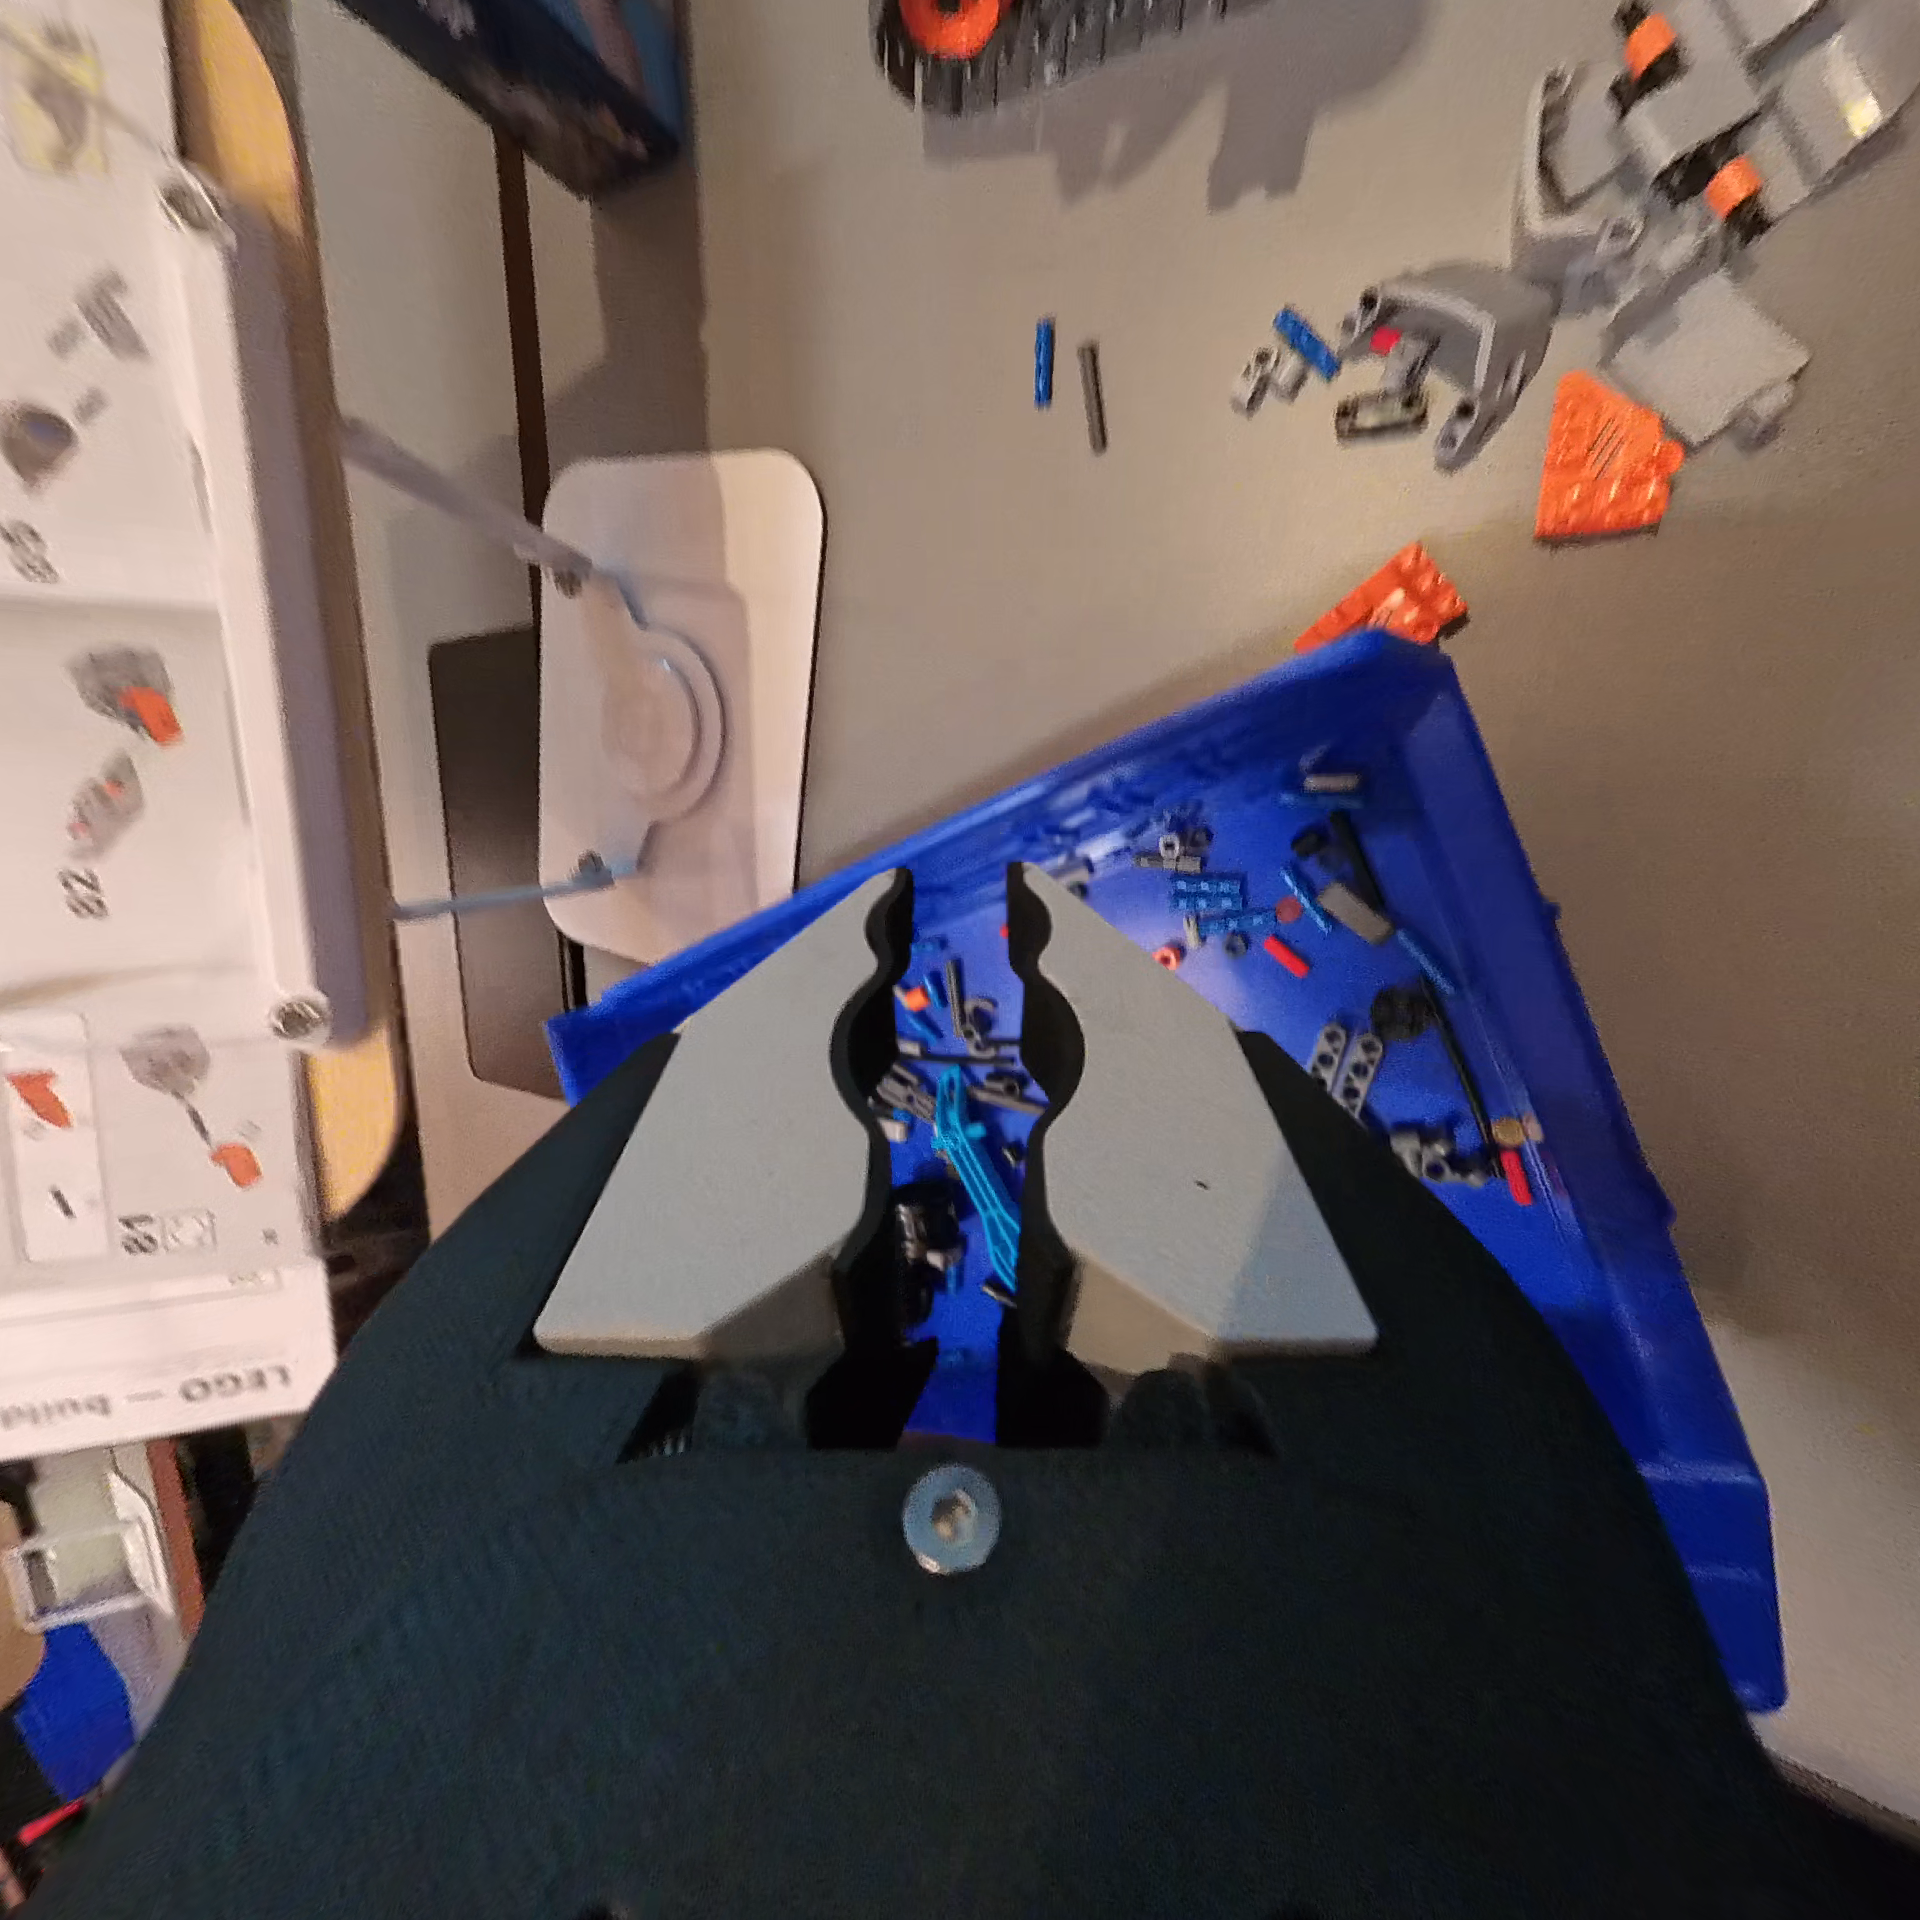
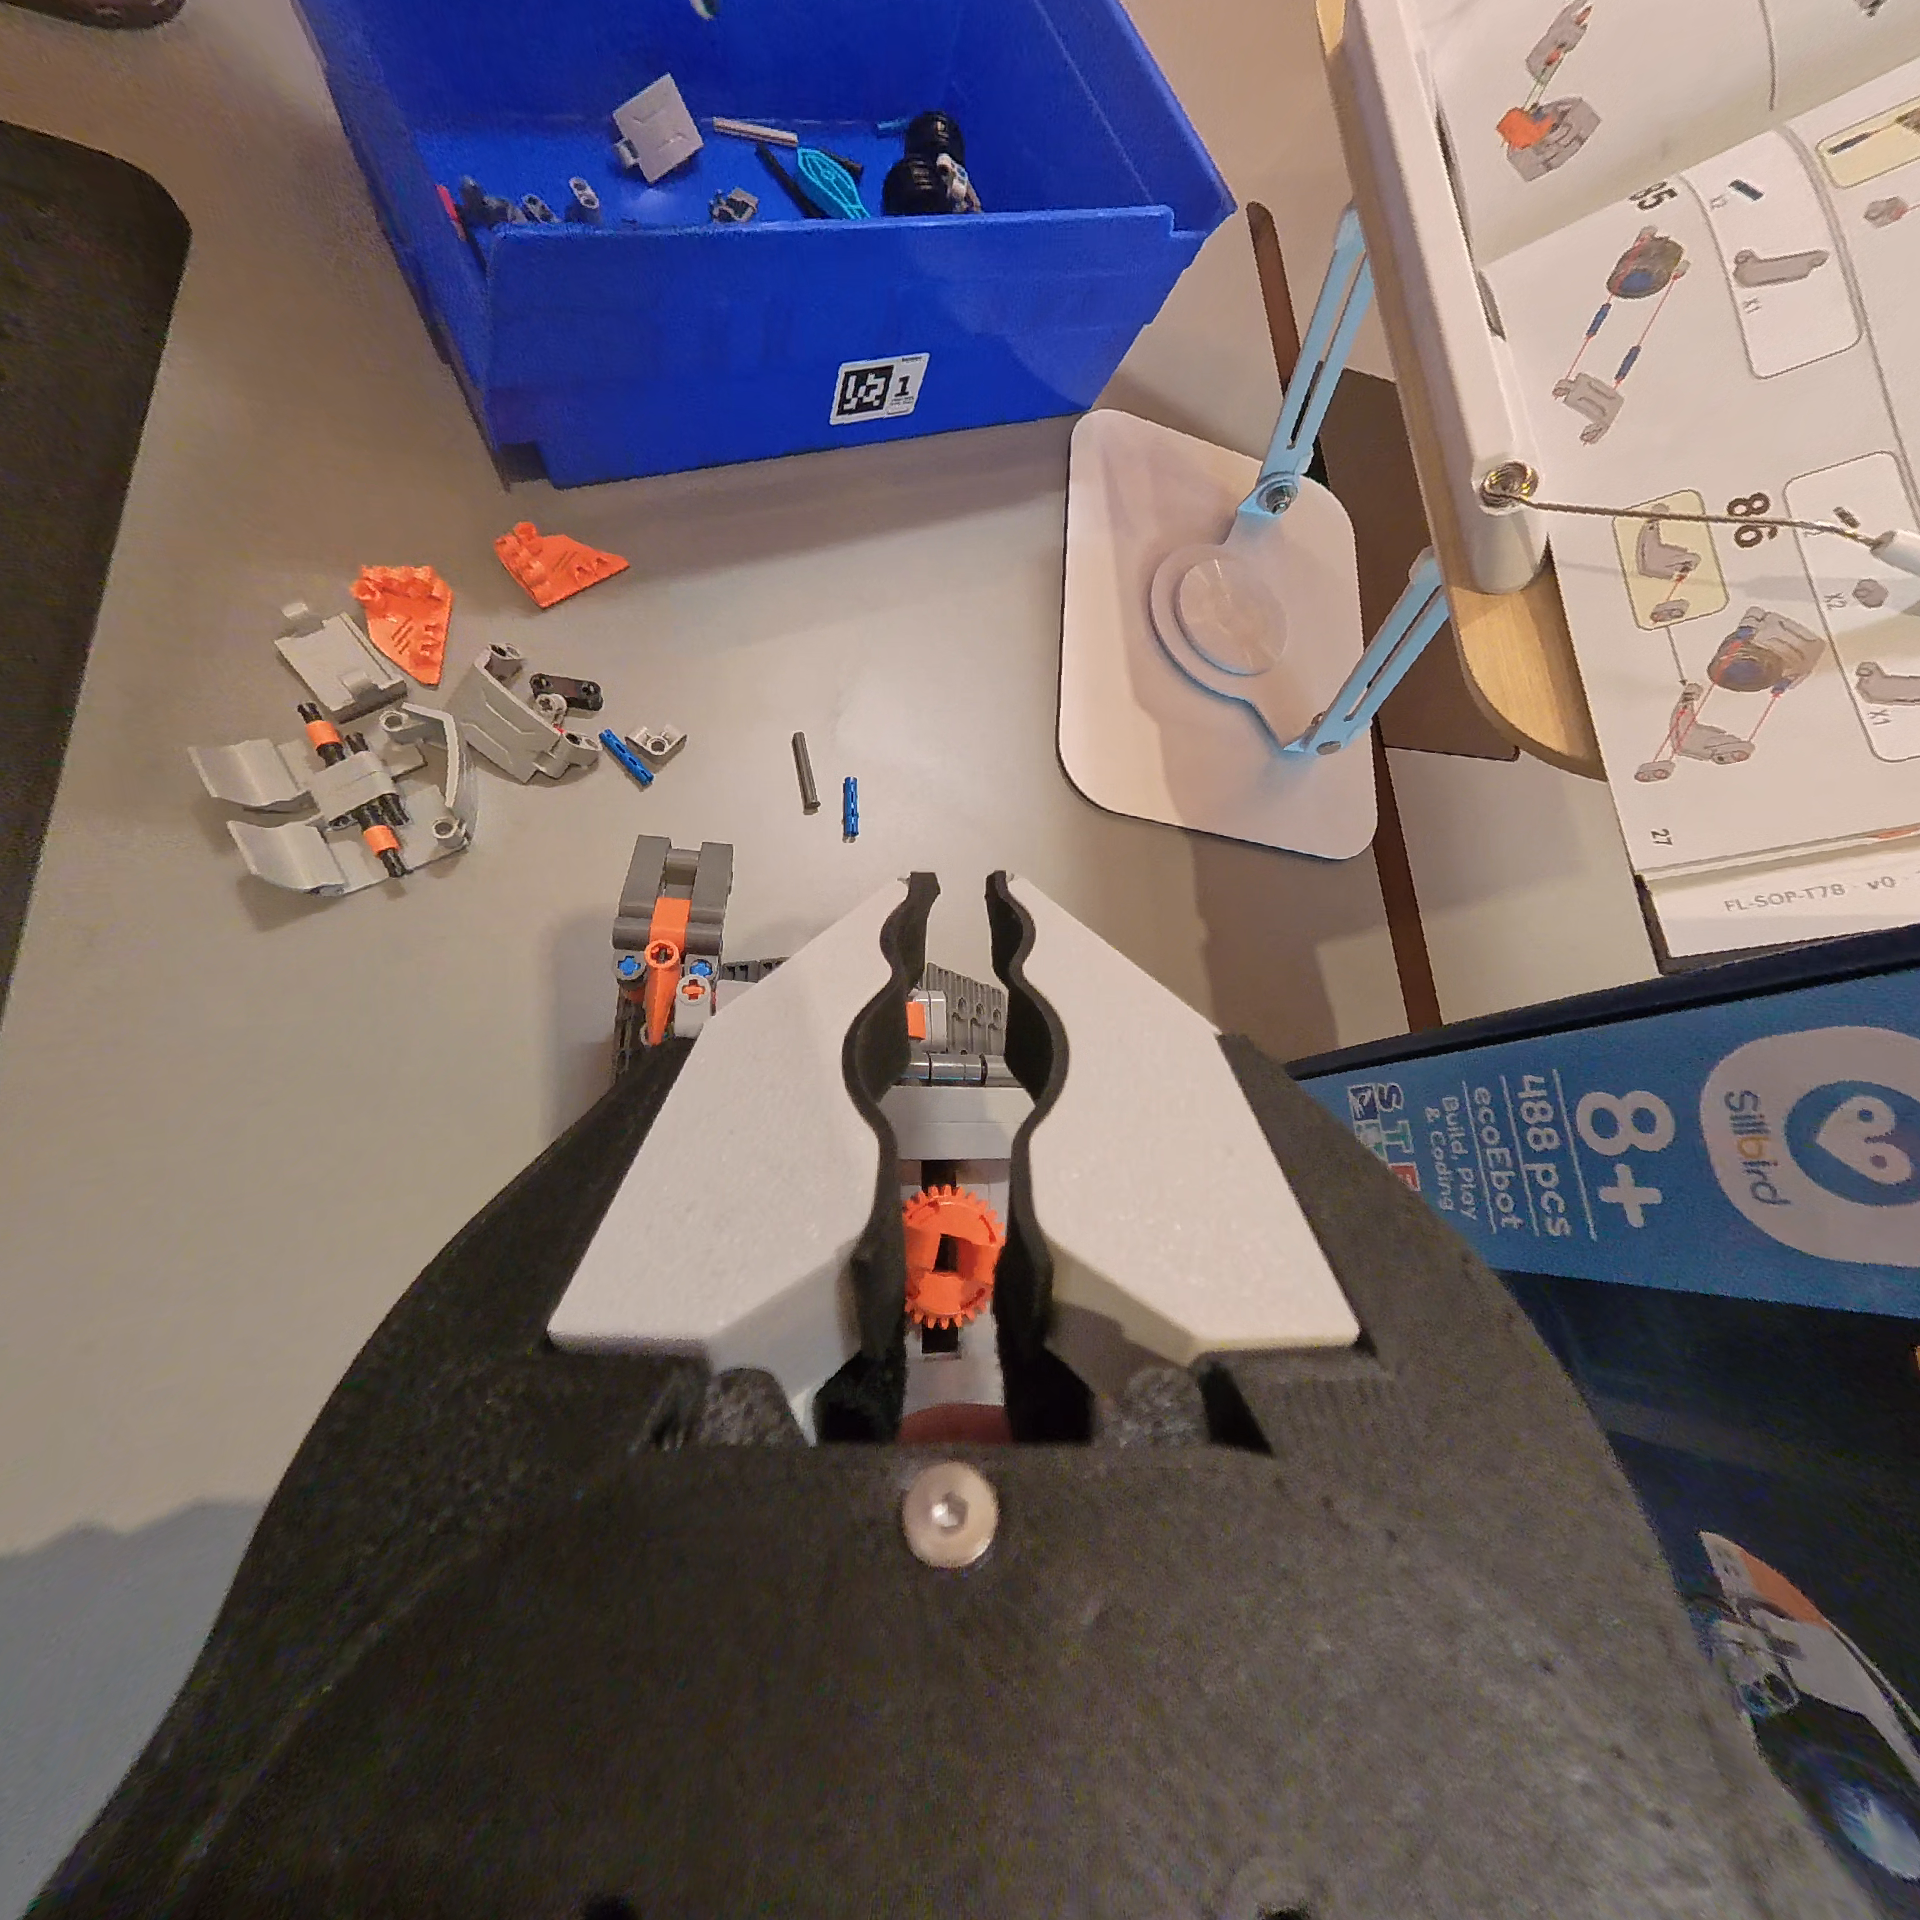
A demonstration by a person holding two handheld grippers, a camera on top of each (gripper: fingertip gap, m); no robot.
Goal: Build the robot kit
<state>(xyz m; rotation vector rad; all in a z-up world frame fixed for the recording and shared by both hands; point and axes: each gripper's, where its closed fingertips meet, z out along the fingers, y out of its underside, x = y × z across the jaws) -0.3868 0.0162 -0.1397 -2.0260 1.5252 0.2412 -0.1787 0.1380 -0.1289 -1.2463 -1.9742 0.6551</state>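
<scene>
My left gripper [image 1: 964,883] is open and empty. It hovers over a blue bin [image 1: 1621,1247] of several small brick parts, among them a light-blue piece [image 1: 977,1174] that lies below the gap between its jaws. This view is blurred. My right gripper [image 2: 958,883] is shut on a grey and orange brick assembly [image 2: 670,935] on the table. An orange gear [image 2: 951,1262] of that assembly sits between its pads. The bin [image 2: 727,332] stands beyond it, with the light-blue piece [image 2: 831,177] inside. A tracked part with an orange wheel [image 1: 945,21] shows at the top edge.
Loose grey pieces [image 2: 332,769], orange panels [image 2: 405,623], a blue pin [image 2: 850,808] and a dark axle [image 2: 802,771] lie on the table. A white stand base [image 2: 1216,634] carries an instruction booklet [image 2: 1714,416]. A blue box [image 2: 1610,1122] lies right, a dark mat [image 2: 62,468] left. The gap from one gripper's tips to the other's is roughly 25 cm. The right tips stand about 15 cm off the blue pin [image 2: 850,808]. It is also in sight in the left wrist view [image 1: 1046,364].
</scene>
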